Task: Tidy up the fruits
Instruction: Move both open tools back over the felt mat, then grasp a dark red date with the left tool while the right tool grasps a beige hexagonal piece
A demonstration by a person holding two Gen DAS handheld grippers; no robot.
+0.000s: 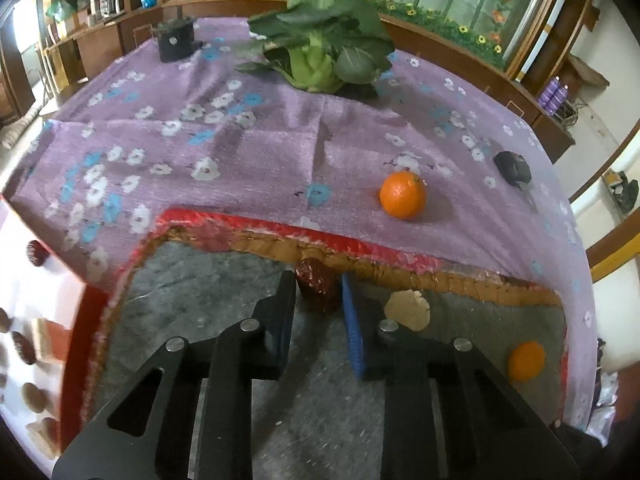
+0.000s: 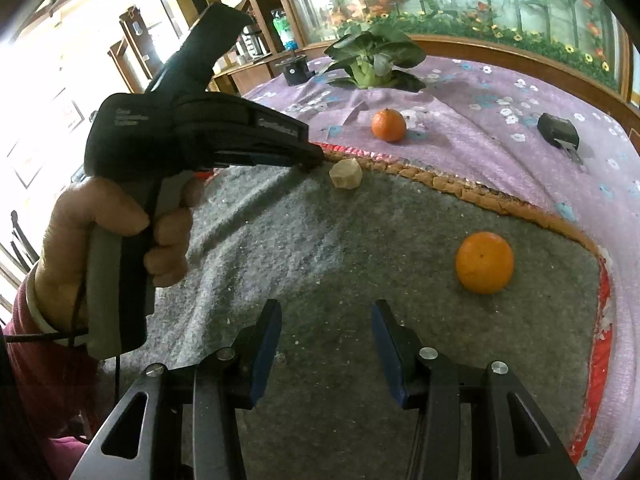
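The left gripper (image 1: 318, 292) clamps its jaws on a dark red date (image 1: 318, 286) at the far edge of the grey felt mat (image 2: 320, 240), beside a pale ginger piece (image 1: 408, 309). The right gripper (image 2: 326, 344) hovers with jaws wide and empty, one orange (image 2: 485, 263) on the mat to its right. A second orange (image 1: 403, 195) sits farther off on the purple floral cloth (image 1: 240, 152) covering the desk.

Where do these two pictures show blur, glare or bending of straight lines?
Left wrist view: the white area with dark red fruits at the left edge is smeared and overexposed; the purple flowered tablecloth bulges from fisheye. Right wrist view: windows upper left blow out white; the orange round fruit on the grey mat looks sharp.
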